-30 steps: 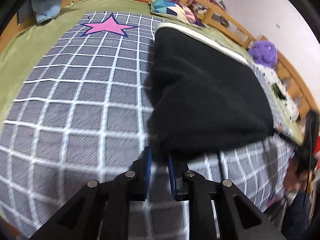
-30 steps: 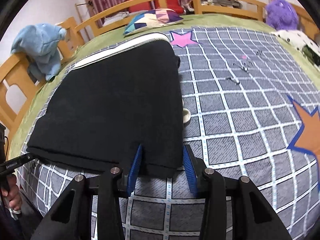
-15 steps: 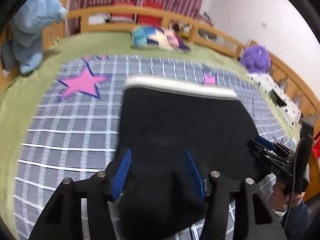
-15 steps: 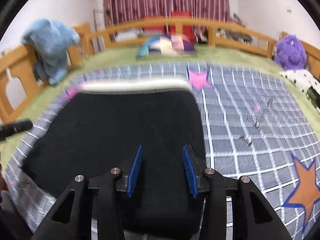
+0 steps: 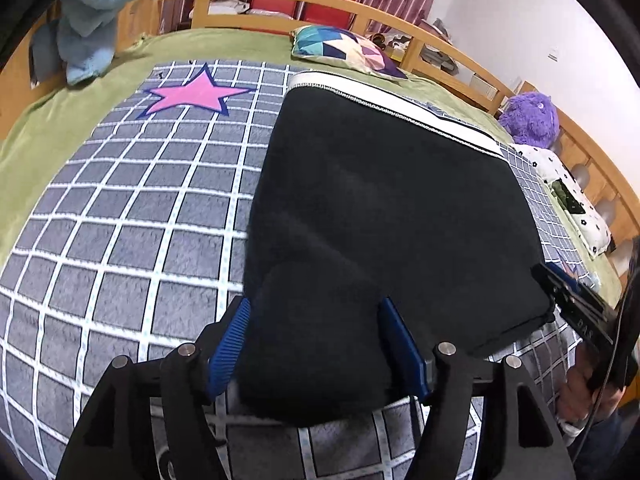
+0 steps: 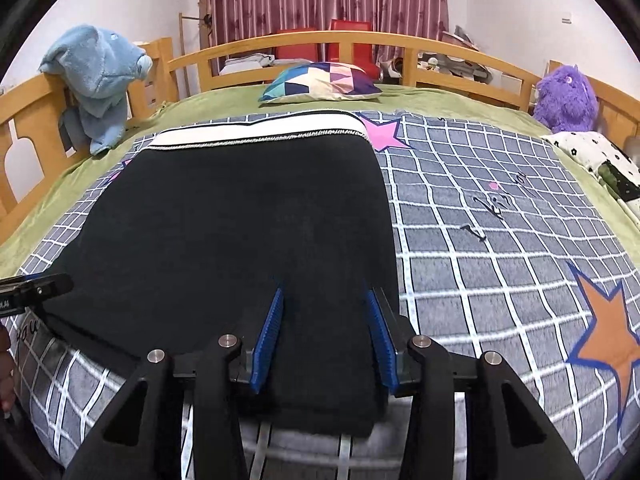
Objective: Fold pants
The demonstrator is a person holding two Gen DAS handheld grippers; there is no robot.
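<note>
Here we have the black pants [image 6: 240,232] lying flat as a wide folded slab on the grey checked blanket [image 6: 500,264], their near edge running right under both claws and the white waistband [image 6: 256,130] at the far end, straight ahead of the right claw. Our left gripper [image 5: 316,344] stands with its blue pads [image 5: 230,344] spread wide, a raised hump of black cloth bulging between them at the near left corner; the pads flank it but do not appear to pinch it. Our right gripper [image 6: 326,336] is likewise parted, straddling the near right corner with cloth lying loose between its fingers.

Judging by this, the step in hand is taking both near corners for the next fold toward the waistband. To do it well we would push each claw a little further forward so the pads close on the full thickness of all layers, not just the top one, and pinch both corners level with each other, or the lifted edge will skew. The hump ahead of the left claw deserves flattening first, since it may fold in as a crease.

No box, basket or other container shows in either view, so nothing is held in one
</note>
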